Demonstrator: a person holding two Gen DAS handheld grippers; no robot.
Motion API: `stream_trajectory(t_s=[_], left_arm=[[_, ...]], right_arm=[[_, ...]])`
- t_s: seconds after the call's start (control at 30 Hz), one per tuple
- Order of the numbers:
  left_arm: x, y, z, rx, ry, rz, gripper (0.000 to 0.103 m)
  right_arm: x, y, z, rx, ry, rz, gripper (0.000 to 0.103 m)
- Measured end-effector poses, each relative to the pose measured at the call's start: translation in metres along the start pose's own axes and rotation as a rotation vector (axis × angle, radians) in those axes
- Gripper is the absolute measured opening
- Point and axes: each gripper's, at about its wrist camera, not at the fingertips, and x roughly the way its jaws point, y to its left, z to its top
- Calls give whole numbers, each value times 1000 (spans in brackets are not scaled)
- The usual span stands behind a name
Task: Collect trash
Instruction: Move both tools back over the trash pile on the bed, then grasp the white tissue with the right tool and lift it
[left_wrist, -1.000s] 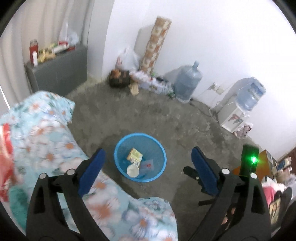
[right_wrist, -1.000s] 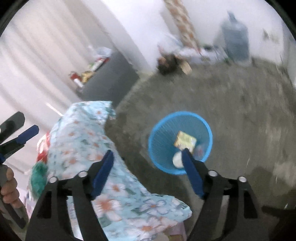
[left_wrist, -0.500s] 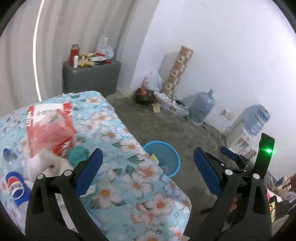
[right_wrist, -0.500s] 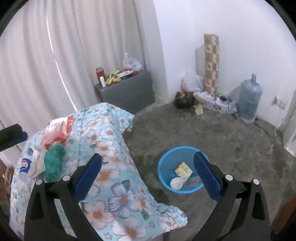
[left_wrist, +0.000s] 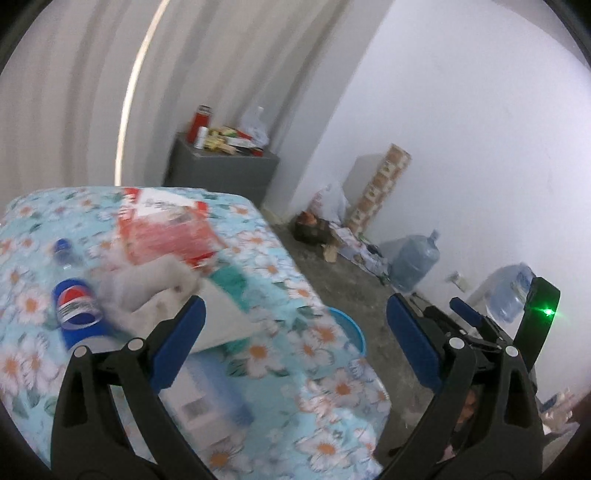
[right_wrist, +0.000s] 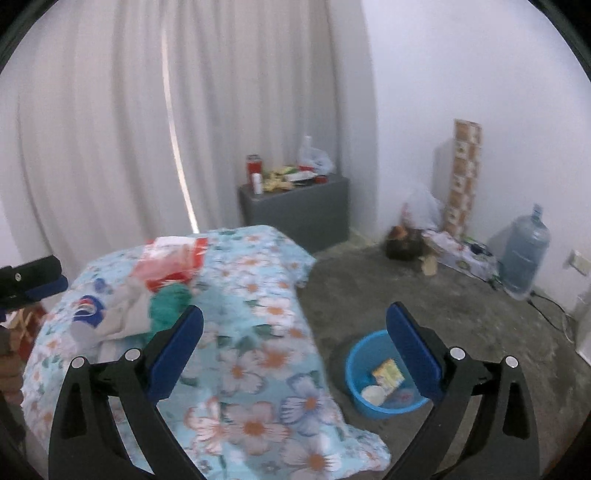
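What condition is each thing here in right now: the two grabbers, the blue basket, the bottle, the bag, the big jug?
Left hand-held gripper: open, nothing between the jaws.
Right hand-held gripper: open, empty.
Blue basket: upright on the floor, holding a yellow packet and a white cup.
Pepsi bottle: lying on its side on the floral cloth.
Red bag: crumpled, on the cloth.
Water jug: upright by the wall.

Both wrist views angled downward over the floral table (left_wrist: 325, 398), sharing blue bin (right_wrist: 360, 373), grey cabinet (right_wrist: 295, 210), curtain (right_wrist: 110, 129)
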Motion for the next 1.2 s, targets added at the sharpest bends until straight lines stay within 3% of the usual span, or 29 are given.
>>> stream_trajectory(t_s=[0.27, 0.4, 0.5, 0.83, 1.2], left_arm=[[-29, 45, -25, -23, -31, 199, 94], [-32, 62, -32, -23, -24, 249, 94], [-32, 71, -34, -21, -32, 273, 94], [-18, 87, -39, -10, -14, 272, 94], [0, 95, -35, -18, 0, 229, 94]], right_arm=[[19, 29, 1, 44, 102, 212, 96], [31, 40, 1, 99, 146, 332, 96], [44, 55, 0, 99, 188, 402, 89], [92, 92, -8, 127, 341, 499, 58], [137, 112, -17, 141, 449, 490, 41]])
